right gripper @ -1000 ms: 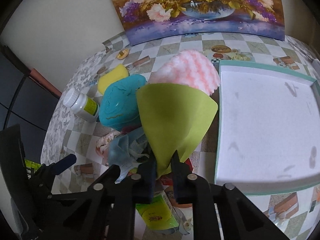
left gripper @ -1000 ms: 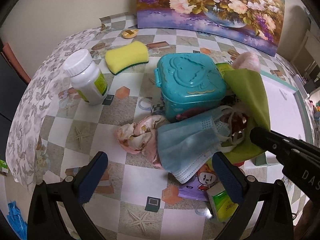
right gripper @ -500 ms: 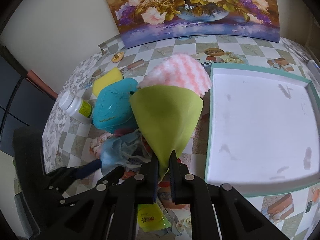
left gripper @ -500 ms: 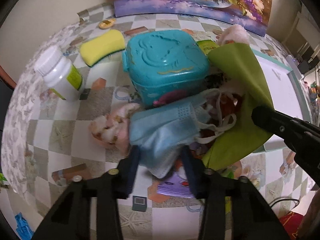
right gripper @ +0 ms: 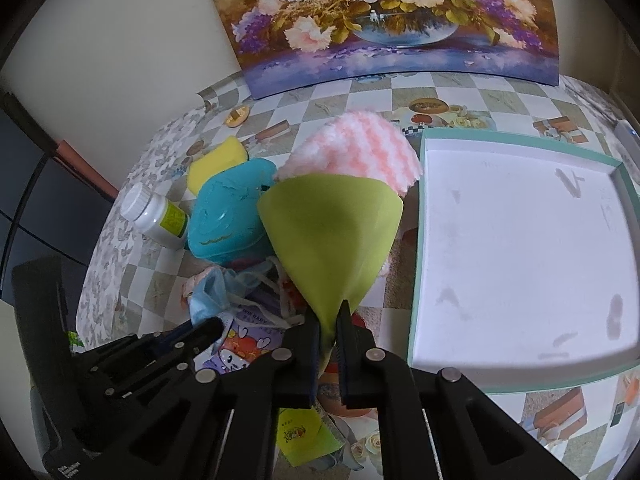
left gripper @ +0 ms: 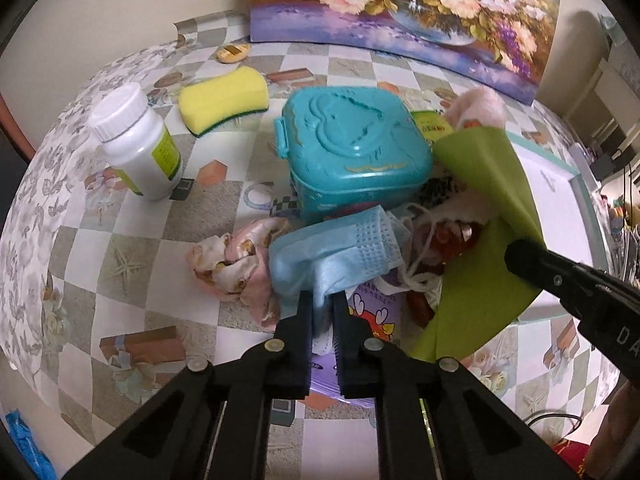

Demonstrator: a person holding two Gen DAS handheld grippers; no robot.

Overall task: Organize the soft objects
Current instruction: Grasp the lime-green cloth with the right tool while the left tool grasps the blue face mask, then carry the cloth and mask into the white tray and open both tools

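The left tongs [left gripper: 321, 298] are clamped on the near edge of a blue face mask [left gripper: 332, 248], whose body bunches up just beyond the tips with its white ear loops trailing to the right. Just left of the tips, touching the mask, lies a crumpled floral cloth [left gripper: 236, 264]. Under and right of the tips sits a purple cartoon packet [left gripper: 372, 312] on the worktop [left gripper: 132, 256]. Straight ahead, beyond the mask, stands a teal heart-embossed box [left gripper: 352, 148], lid shut. Farther ahead and left is a yellow sponge [left gripper: 224, 100], and well to the left an upright white bottle [left gripper: 138, 144] with a green label.

The right tongs [right gripper: 329, 316] are pinched on the pointed corner of a lime-green cloth [right gripper: 332, 232], which fans upward and away from the tips, lifted above the pile. Directly behind it, touching its far edge, sits a pink-and-white fluffy cloth [right gripper: 356, 144]. To the right of the tongs lies a white tray [right gripper: 520, 224] with a teal rim, just beside the green cloth. To the left, the other tool's black arm reaches in over the mask and packet. At the far end of the worktop a flower painting [right gripper: 384, 12] leans against the wall.
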